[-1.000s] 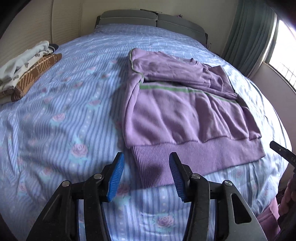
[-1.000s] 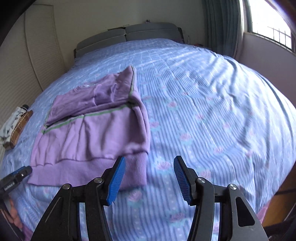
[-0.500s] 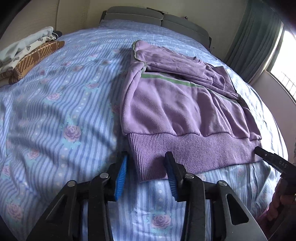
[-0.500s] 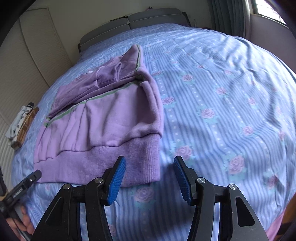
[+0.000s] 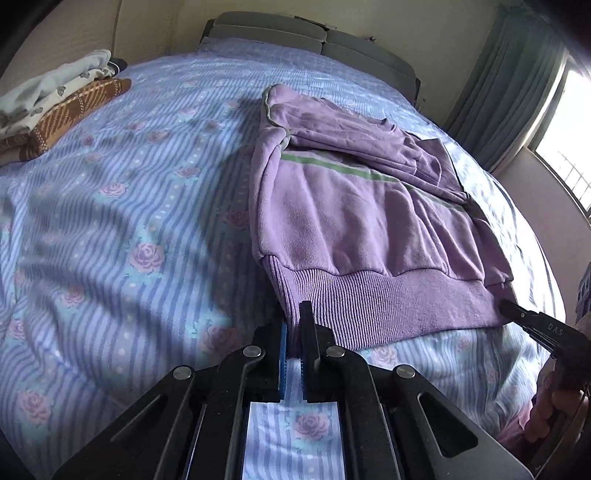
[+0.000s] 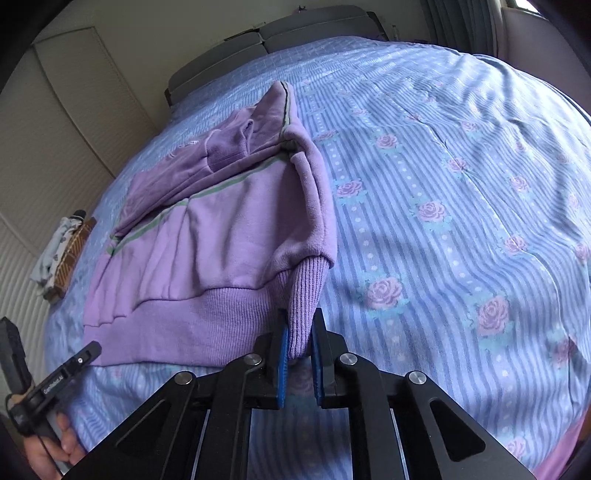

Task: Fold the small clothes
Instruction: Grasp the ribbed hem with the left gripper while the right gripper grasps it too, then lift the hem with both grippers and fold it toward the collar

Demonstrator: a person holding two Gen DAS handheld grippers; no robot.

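The right gripper (image 6: 297, 350) pinches the purple sweater (image 6: 207, 236) at its ribbed hem corner; left of the sweater on the bed (image 6: 461, 184), folded clothes (image 6: 62, 254).

This was a bedroom in a home. A wide bed (image 5: 110, 229) filled the views, spread with a blue striped sheet (image 6: 461, 192) printed with roses and backed by a grey padded headboard (image 5: 295, 29). Grey-green curtains (image 5: 509, 85) hung beside a bright window (image 5: 569, 155), a small stack of folded clothes (image 5: 55, 110) sat on the bed, and pale panelled doors (image 6: 62, 122) lined one wall.
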